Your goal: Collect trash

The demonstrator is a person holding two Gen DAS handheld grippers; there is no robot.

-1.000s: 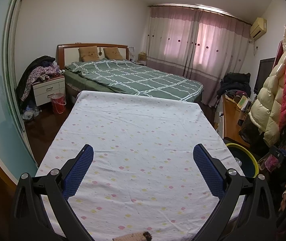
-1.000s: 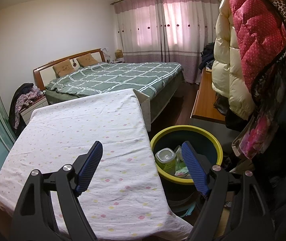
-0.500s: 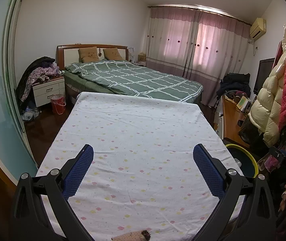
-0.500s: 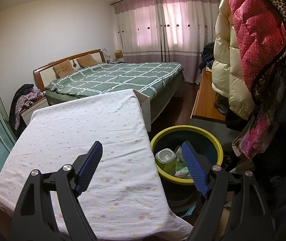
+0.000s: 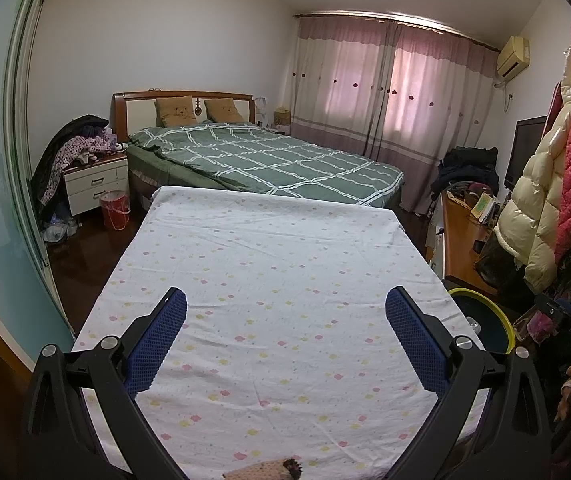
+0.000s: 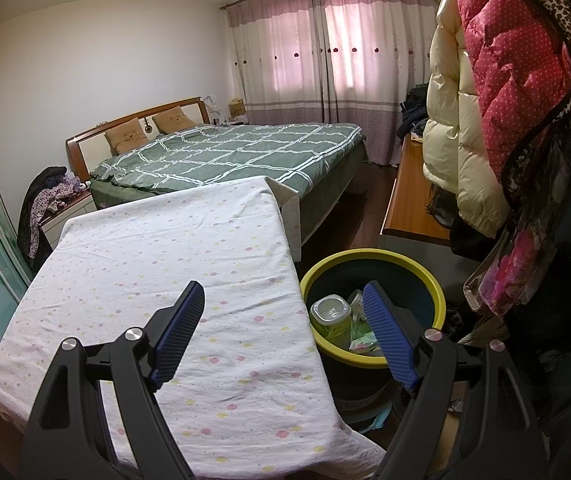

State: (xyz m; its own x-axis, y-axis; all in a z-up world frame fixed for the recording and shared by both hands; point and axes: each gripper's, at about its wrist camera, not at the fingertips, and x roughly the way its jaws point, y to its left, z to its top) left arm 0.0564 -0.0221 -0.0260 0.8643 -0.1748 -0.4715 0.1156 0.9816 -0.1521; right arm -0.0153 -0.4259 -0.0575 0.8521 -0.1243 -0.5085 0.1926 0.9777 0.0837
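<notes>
A: What's the biggest thing in view?

B: The wooden-framed bed with a green checked quilt [image 5: 269,160], at the far side of the room. Right in front of it stands the long counter draped in a white cloth with small pink and yellow flowers [image 5: 269,264]; no trash lies on the cloth.

A: And where is the trash?

B: In the round dark bin with a yellow rim [image 6: 373,268], on the floor just beside the counter's right edge. Inside it lie a pale green plastic jar with a clear lid [image 6: 330,316] and some crumpled green and pink wrappers [image 6: 361,338] next to it.

A: The grippers?

B: The left gripper [image 5: 285,312] hovers over the near end of the counter, its blue-padded fingers spread wide with nothing between them. The right gripper [image 6: 283,302] is also spread wide and empty, straddling the counter's edge and the bin: one finger over the cloth, the other over the bin's opening.
</notes>
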